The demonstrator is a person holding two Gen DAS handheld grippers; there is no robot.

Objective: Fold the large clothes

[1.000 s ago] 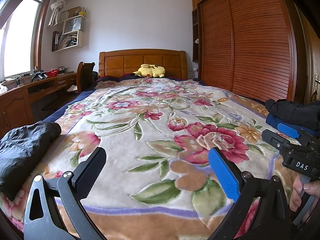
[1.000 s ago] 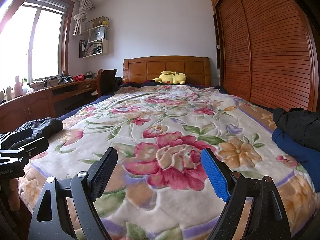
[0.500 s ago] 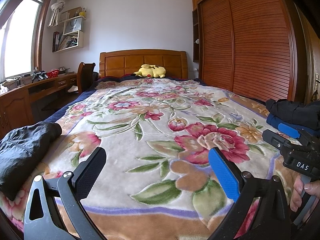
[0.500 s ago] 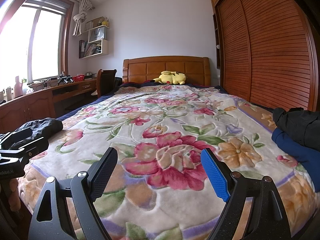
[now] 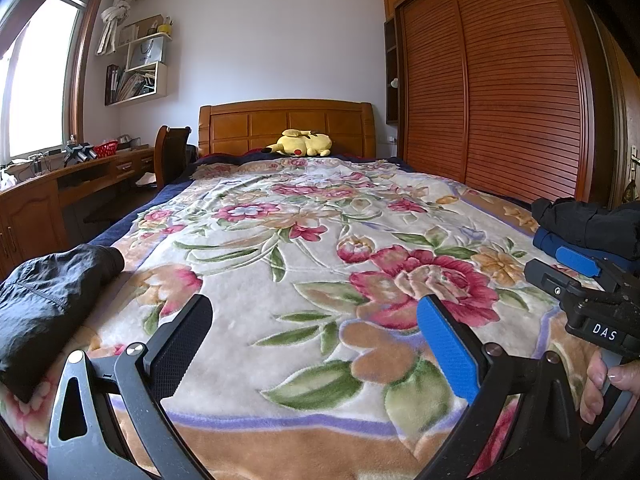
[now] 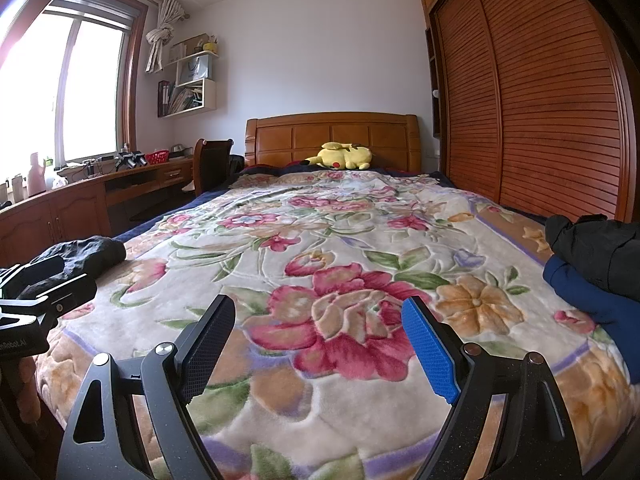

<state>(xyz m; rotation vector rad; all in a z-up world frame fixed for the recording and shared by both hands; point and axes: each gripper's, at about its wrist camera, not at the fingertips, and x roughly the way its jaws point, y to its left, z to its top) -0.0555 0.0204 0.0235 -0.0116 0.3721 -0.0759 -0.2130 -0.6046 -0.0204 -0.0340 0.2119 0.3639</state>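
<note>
A crumpled black garment (image 5: 48, 304) lies at the bed's near left corner; it also shows in the right wrist view (image 6: 86, 254). A black garment (image 5: 592, 224) lies on top of a blue one (image 5: 548, 242) at the bed's right edge, also seen in the right wrist view as black (image 6: 596, 248) over blue (image 6: 592, 300). My left gripper (image 5: 316, 344) is open and empty above the floral blanket (image 5: 320, 240). My right gripper (image 6: 320, 344) is open and empty above the blanket (image 6: 340, 240). Each gripper shows at the edge of the other's view.
A yellow plush toy (image 5: 300, 144) lies by the wooden headboard (image 5: 286, 124). A desk (image 5: 60, 188) and chair (image 5: 172, 156) stand along the left of the bed. A slatted wardrobe (image 5: 500, 100) runs along the right.
</note>
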